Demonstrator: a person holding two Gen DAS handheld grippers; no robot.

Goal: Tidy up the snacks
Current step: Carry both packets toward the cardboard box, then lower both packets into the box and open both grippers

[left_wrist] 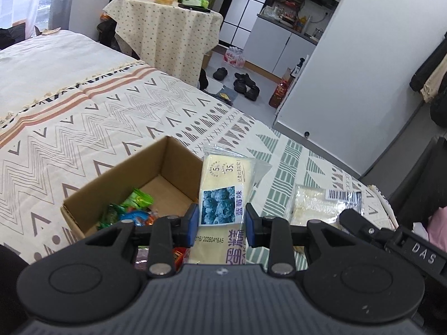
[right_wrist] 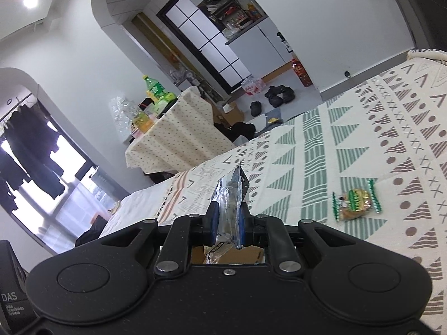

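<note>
My left gripper is shut on a pale blueberry cake packet and holds it just right of an open cardboard box on the bed. The box holds green and orange snack packets. My right gripper is shut on a clear snack packet and holds it edge-on above the bed; that packet and the right gripper also show in the left wrist view, to the right. A small green-edged cake packet lies loose on the bed.
The bed has a patterned cover. Beyond it stands a small table with bottles and jars under a dotted cloth. Shoes lie on the floor near white cabinets.
</note>
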